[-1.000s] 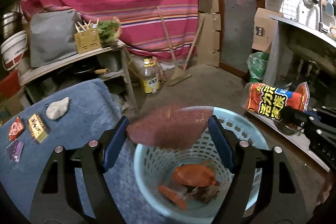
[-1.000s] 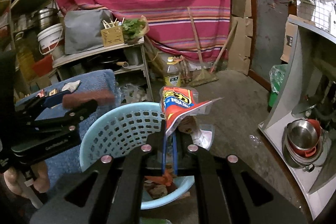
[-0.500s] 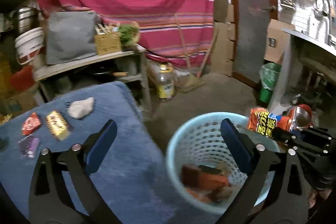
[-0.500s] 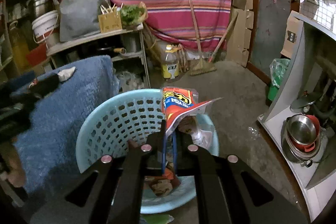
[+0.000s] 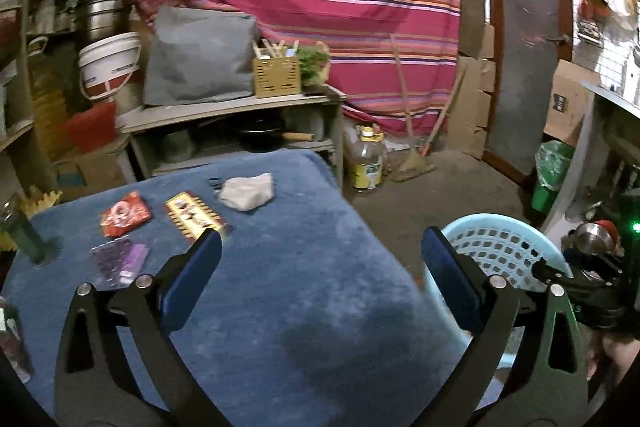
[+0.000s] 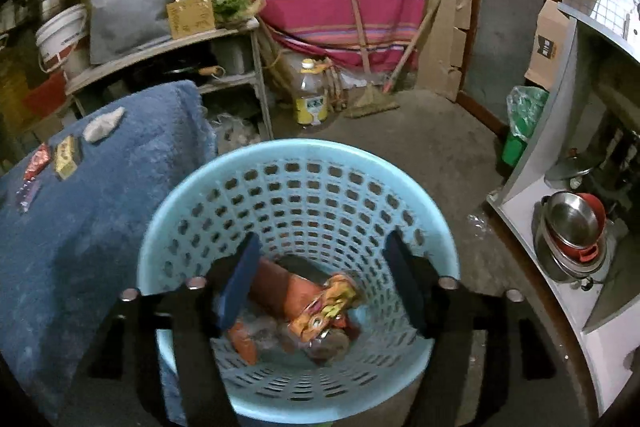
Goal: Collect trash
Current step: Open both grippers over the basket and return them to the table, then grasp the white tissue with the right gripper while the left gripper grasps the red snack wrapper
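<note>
A light blue perforated basket (image 6: 280, 163) stands on the floor beside a table under a blue cloth (image 5: 300, 287). Several wrappers lie in its bottom, among them a red and yellow snack bag (image 6: 326, 309). My right gripper (image 6: 320, 271) is open and empty over the basket's mouth. My left gripper (image 5: 320, 255) is open and empty above the cloth. On the cloth lie a red wrapper (image 5: 125, 217), a gold wrapper (image 5: 194, 215), a purple wrapper (image 5: 120, 261) and a crumpled grey paper (image 5: 248, 191). The basket (image 5: 500, 239) shows at the right of the left wrist view.
A shelf unit (image 5: 240, 107) with a grey cushion and a box stands behind the table. An oil bottle (image 5: 366, 163) and a broom (image 5: 412, 151) are on the floor by the striped curtain. A white cabinet with steel pots (image 6: 572, 227) is on the right. A green bottle (image 5: 24, 231) stands at the cloth's left edge.
My right gripper has opened and the snack bag has dropped into the basket. My left gripper, having let go of a red wrapper, has swung left from the basket to over the table.
</note>
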`<act>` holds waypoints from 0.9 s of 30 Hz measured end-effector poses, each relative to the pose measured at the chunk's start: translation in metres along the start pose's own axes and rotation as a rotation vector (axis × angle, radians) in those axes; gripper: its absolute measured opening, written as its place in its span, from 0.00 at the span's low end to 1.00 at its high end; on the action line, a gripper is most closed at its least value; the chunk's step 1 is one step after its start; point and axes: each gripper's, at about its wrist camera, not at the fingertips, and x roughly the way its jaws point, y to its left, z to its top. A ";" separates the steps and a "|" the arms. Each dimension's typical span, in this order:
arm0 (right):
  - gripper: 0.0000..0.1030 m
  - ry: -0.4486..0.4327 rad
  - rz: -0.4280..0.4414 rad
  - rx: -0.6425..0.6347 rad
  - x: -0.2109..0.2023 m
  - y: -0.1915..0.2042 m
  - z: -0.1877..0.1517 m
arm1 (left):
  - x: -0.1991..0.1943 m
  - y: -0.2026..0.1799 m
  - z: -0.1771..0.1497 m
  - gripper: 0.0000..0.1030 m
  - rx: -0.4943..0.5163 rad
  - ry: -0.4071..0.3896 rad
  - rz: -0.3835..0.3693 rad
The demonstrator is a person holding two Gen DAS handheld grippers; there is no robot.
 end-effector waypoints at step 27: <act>0.85 -0.114 0.299 -0.162 -0.006 0.280 0.047 | 0.015 0.270 -0.033 0.95 -0.244 0.072 0.333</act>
